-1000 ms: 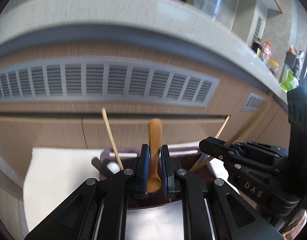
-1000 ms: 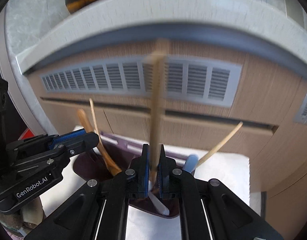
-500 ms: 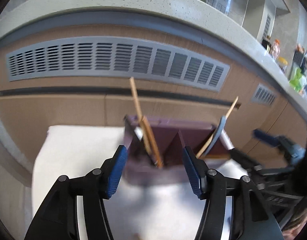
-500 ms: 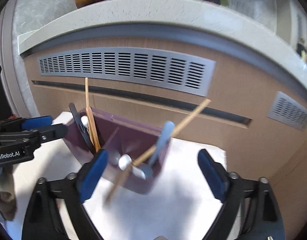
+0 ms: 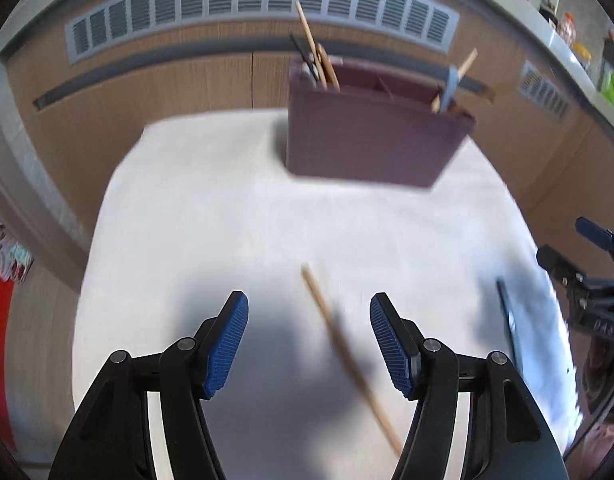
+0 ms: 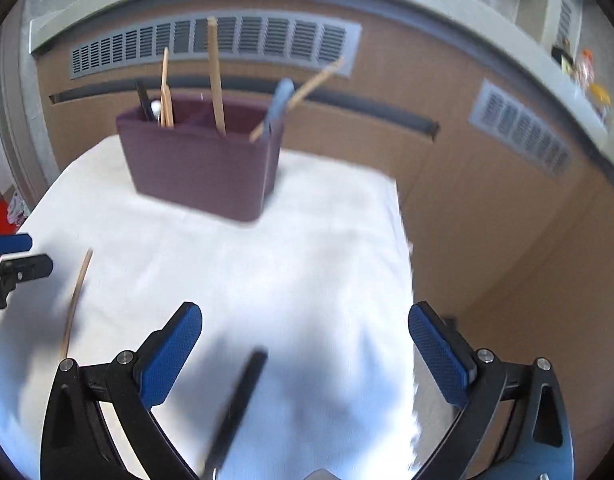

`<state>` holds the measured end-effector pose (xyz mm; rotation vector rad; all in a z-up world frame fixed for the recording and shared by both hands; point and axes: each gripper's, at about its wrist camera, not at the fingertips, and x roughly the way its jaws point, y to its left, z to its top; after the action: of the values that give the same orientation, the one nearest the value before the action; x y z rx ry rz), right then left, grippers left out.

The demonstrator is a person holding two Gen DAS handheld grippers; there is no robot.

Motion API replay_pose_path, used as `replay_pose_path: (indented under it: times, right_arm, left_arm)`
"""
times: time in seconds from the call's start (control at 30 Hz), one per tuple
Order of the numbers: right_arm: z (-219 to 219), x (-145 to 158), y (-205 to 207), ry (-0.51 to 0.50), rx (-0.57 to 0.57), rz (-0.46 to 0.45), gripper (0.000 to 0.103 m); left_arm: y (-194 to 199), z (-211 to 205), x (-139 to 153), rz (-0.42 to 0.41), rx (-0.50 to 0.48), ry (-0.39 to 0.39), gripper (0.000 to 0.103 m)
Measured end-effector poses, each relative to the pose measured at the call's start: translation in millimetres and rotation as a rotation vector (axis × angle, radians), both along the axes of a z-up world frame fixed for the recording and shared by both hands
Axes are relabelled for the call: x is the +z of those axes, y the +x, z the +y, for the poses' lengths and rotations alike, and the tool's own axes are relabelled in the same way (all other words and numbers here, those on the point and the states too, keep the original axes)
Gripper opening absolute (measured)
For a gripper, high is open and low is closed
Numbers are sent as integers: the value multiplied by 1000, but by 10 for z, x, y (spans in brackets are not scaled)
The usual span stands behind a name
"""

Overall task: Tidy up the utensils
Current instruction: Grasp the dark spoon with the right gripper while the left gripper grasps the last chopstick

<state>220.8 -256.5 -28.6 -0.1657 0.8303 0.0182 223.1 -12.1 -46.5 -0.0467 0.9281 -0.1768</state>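
Left tool opening, empty, over light stiff wooden chopstick: pinch mid-shaft. Right tool opening wide, empty, over slick black utensil handle.

Cloth: open middle, obstacles at far edge and near corners.
Bare cloth between the near edge and the caddy, utensils rising from it; wooden stick and black utensil lie near; cabinet close behind.

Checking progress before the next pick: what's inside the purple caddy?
The purple caddy holds wooden sticks, a black handle and a light-blue handle, all standing up. Its walls hide their lower ends and the bottom.
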Motion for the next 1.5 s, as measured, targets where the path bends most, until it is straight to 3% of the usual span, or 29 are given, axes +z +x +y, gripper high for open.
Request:
replay_pose_path:
  times: [0.2, 0.27, 0.33, 0.5, 0.6, 0.93, 1.2, 1.27, 1.33, 1.4, 1.5]
  right_arm:
    - [-72, -248, -310, 101, 1, 94, 98]
    - [-22, -315, -354, 128, 12, 125, 86]
    - [46, -396, -369, 144, 30, 162, 67]
    - [226, -588, -342, 142, 45, 237, 42]
    - [324, -575, -409, 119, 82, 219, 15]
    - [454, -534, -547, 88, 149, 197, 13]
    - [387, -530, -552, 53, 140, 175, 17]
    - [367, -534, -555, 57, 138, 173, 19]
    - [350, -535, -552, 67, 130, 172, 20]
    - [330, -534, -549, 71, 121, 173, 22]
    - [306, -533, -568, 69, 117, 175, 26]
  left_arm:
    - [-344, -154, -148, 40, -18, -19, 68]
    - [-414, -209, -172, 41, -16, -13, 68]
    - [-481, -240, -181, 37, -11, 3, 68]
    - [-520, -294, -189, 35, -7, 35, 69]
    - [-516, -294, -196, 40, -4, 36, 69]
    - [-426, -388, -361, 84, -20, 69, 69]
    - [-517, -329, -470, 77, -35, 220, 70]
    - [-504, -222, -447, 88, -39, 169, 70]
    - [-434, -139, -433, 132, -78, 22, 69]
    - [-345, -152, -430, 142, -83, -10, 56]
    - [-167, -219, -417, 155, -96, -7, 46]
